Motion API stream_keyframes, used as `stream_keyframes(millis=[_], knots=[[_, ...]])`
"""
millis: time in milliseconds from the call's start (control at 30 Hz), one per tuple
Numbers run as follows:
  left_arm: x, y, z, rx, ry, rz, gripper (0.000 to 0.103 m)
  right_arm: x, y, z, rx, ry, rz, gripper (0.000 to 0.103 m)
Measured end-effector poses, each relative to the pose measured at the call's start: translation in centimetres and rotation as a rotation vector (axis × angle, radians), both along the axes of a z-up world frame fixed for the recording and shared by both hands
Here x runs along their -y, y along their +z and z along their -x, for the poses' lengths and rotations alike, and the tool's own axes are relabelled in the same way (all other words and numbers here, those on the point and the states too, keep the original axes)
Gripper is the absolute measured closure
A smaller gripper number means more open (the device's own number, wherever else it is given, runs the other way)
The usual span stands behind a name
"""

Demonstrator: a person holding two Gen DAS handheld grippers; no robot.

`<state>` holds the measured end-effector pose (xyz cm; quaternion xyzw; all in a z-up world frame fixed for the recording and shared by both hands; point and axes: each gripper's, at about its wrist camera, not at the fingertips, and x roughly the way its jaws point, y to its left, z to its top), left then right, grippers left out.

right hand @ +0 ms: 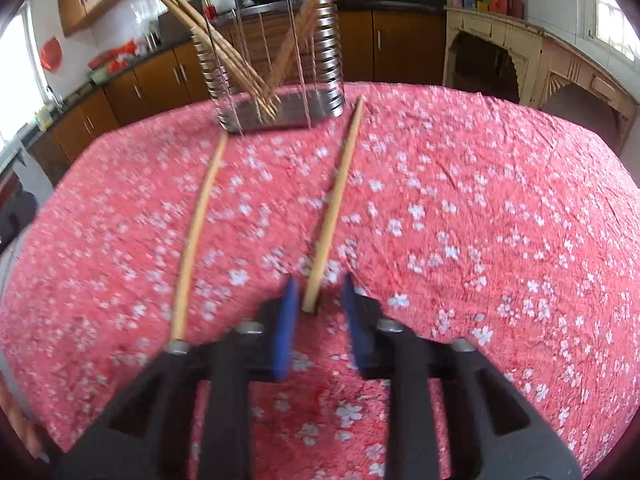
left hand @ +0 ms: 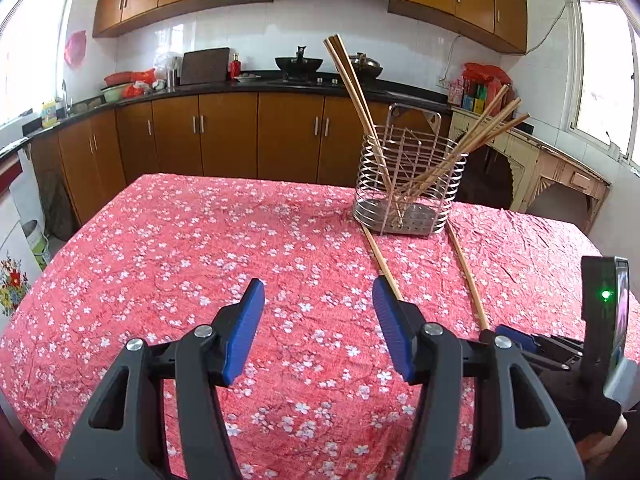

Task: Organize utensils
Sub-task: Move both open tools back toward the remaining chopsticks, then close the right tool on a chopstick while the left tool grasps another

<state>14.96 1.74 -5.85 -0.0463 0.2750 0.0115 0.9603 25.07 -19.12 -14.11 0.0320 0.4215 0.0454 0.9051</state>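
While both tools gape, pale chopsticks (slim, wooden) lie flat.

No readable text, label, brand or number shows on anything in either view

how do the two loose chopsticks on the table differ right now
The right chopstick has its near end between the right gripper fingers, open jaws, not clamped; the left chopstick lies outside them. The left gripper is open with neither between its fingers. Both lie flat on the tablecloth, pointing at the holder.
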Motion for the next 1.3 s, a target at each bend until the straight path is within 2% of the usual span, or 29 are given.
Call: stream_keyframes(millis=[133,333,433,567,600,700,733,800,1033,1167,1300], knots=[[1.5,-0.6,0.0,-0.024,-0.045,0.002,0.042,3.1,0.0,-0.3,-0.018,-0.098,-0.038,0.095],[4.3,-2.0,-0.7,-0.097,-0.104,0.013,0.042,10.0,0.4,-1.1,-0.046,-0.336,-0.084,0.095],[5.9,-3.0,-1.5,-0.160,-0.125,0.007,0.042,11.9,0.3,-1.0,-0.053,-0.369,-0.114,0.095],[7.9,-4.7,-3.0,-0.247,-0.122,-0.012,0.042,12.4,0.2,-0.8,-0.046,-0.360,-0.111,0.095],[8.2,-5.1,-3.3,-0.269,-0.114,-0.013,0.044,12.3,0.2,-0.7,-0.045,-0.357,-0.109,0.095],[8.6,-6.1,-4.1,-0.312,-0.090,-0.037,0.085,12.4,0.2,-0.4,-0.046,-0.352,-0.111,0.095],[8.6,-6.1,-4.1,-0.303,-0.075,-0.063,0.095,12.2,0.3,-0.5,-0.046,-0.352,-0.112,0.095],[7.7,-6.2,-4.2,-0.312,-0.053,-0.065,0.096,12.1,0.3,-0.7,-0.046,-0.352,-0.111,0.095],[0.0,-5.9,-5.7,-0.330,0.093,-0.076,0.096,11.7,0.4,-1.6,-0.041,-0.321,-0.088,0.095],[-2.9,-5.8,-7.2,-0.323,0.055,-0.079,0.096,10.7,0.4,-2.3,-0.050,-0.244,-0.096,0.095],[-4.5,-5.8,-7.3,-0.303,0.021,-0.009,0.096,10.0,0.3,-2.5,-0.031,-0.235,-0.056,0.095]])
